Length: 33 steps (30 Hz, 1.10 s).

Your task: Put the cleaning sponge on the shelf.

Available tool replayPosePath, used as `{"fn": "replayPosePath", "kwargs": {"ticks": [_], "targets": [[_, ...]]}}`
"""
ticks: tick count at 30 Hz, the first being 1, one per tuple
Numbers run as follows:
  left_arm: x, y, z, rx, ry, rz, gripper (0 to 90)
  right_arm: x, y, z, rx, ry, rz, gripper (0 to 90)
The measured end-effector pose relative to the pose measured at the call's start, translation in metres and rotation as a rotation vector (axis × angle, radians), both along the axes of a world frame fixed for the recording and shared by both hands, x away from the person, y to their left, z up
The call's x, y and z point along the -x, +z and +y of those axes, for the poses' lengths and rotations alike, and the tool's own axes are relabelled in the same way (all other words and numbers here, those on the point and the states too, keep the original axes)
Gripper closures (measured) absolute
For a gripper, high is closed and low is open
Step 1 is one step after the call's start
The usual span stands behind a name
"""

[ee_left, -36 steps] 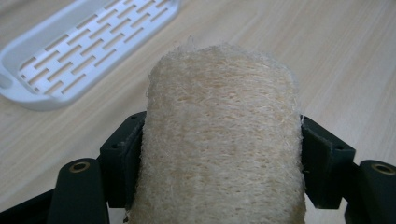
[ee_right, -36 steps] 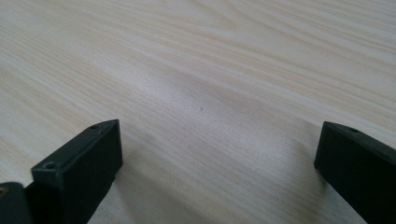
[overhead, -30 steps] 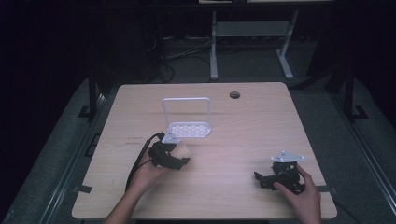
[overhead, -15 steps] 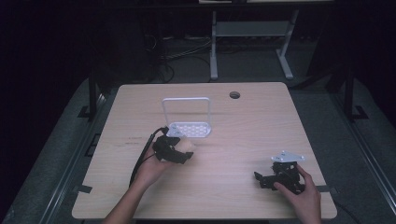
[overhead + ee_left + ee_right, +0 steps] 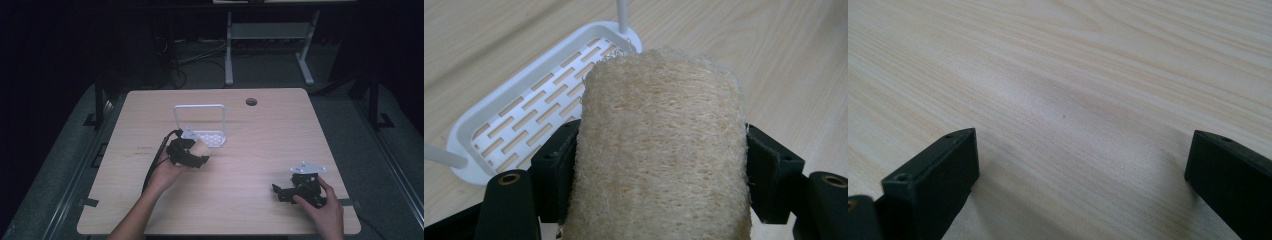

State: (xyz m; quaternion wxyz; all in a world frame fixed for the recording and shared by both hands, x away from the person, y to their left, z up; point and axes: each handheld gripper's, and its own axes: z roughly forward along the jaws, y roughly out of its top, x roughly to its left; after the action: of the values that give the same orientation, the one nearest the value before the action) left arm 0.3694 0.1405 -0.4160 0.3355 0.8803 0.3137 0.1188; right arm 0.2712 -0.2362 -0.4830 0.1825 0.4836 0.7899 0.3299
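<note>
Clamping a loofah sponge [image 5: 659, 150], the left hand-held gripper [image 5: 192, 152] hovers beside the white rack [image 5: 499, 125]; right hand-held gripper [image 5: 1080, 170] gapes empty.

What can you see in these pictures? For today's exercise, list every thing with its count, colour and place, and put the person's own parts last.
Table: one, light wood, under everything; a dark round hole near its far edge.
Rack: one, white, slotted tray with an upright wire frame, left of the table's middle.
Loofah sponge: one, pale tan, fibrous, clamped between the left gripper's jaws, just in front of the rack.
Stand: one, grey metal, on the floor beyond the table.
Cables: several, dark, on the floor behind the table.
Left gripper: one, black, in the left hand, shut on the sponge.
Right gripper: one, black, jaws open over bare table, in the right hand near the table's right front corner.
</note>
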Motion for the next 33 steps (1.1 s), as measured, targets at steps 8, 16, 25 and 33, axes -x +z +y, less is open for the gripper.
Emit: {"fn": "replayPosePath", "kwargs": {"ticks": [8, 16, 25, 33], "targets": [[-0.011, 0.002, -0.004, 0.008, 0.007, -0.004, 27.3, 0.000, 0.000, 0.000, 0.001, 0.000, -0.001, 0.7], [-0.021, 0.000, -0.012, 0.002, 0.011, -0.014, 27.3, 0.000, 0.000, 0.000, 0.001, 0.000, -0.001, 0.7], [-0.034, -0.003, -0.017, -0.004, 0.020, -0.019, 27.3, 0.000, 0.000, 0.000, 0.001, 0.000, -0.001, 0.7], [-0.043, -0.007, -0.023, -0.017, 0.024, -0.031, 27.2, 0.000, 0.000, 0.000, 0.001, 0.001, -0.001, 0.7]]}}
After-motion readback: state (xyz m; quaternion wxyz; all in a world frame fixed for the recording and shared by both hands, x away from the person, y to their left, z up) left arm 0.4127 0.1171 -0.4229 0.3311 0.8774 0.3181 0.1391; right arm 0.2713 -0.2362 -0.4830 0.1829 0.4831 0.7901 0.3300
